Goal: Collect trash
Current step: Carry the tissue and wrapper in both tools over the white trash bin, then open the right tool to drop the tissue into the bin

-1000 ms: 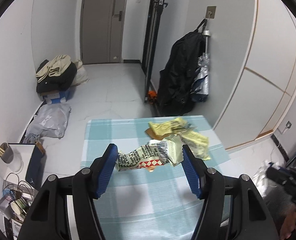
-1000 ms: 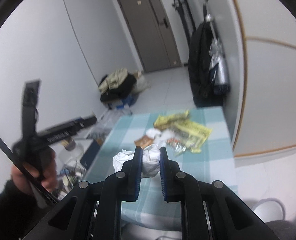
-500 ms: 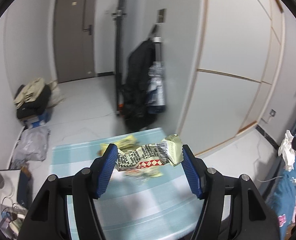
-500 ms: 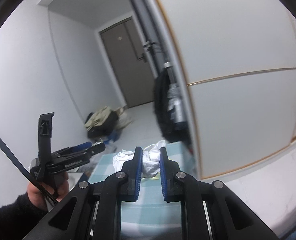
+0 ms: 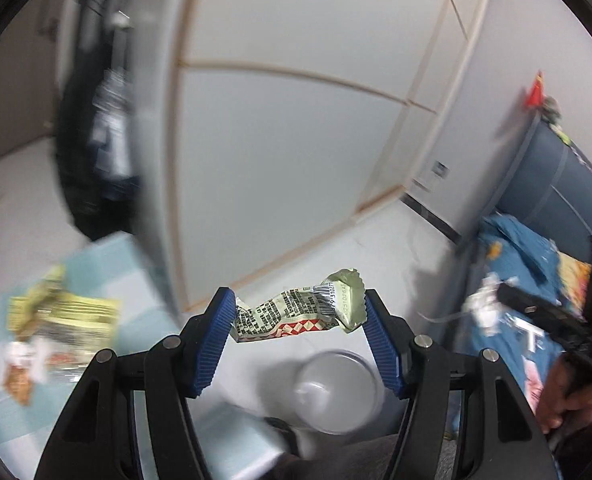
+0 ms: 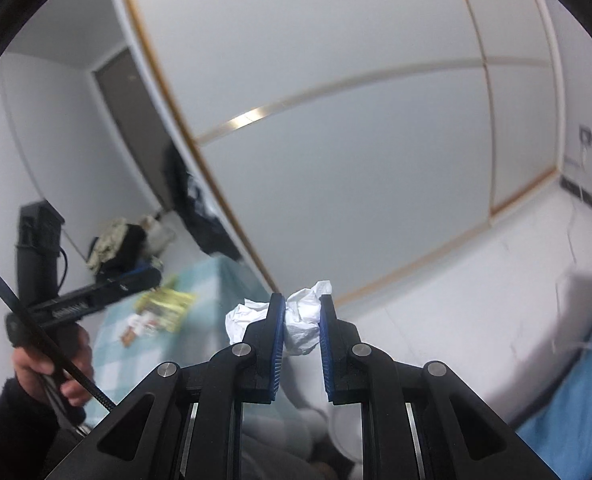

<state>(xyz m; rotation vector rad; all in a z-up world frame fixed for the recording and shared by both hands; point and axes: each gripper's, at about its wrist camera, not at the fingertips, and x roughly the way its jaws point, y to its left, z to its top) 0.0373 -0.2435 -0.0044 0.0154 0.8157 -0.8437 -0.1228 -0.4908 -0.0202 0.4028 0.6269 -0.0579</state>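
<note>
Both my hands have swung right, away from the desk [image 5: 95, 264], whose yellow wrappers [image 5: 67, 312] now lie at far left. My left gripper [image 5: 298, 314] still clamps the crumpled snack wrapper [image 5: 300, 312] endwise between its jaws; only this view shows the clear bin [image 5: 336, 392] below. My right gripper [image 6: 300, 320] stays clenched on the white tissue [image 6: 302, 320].
</note>
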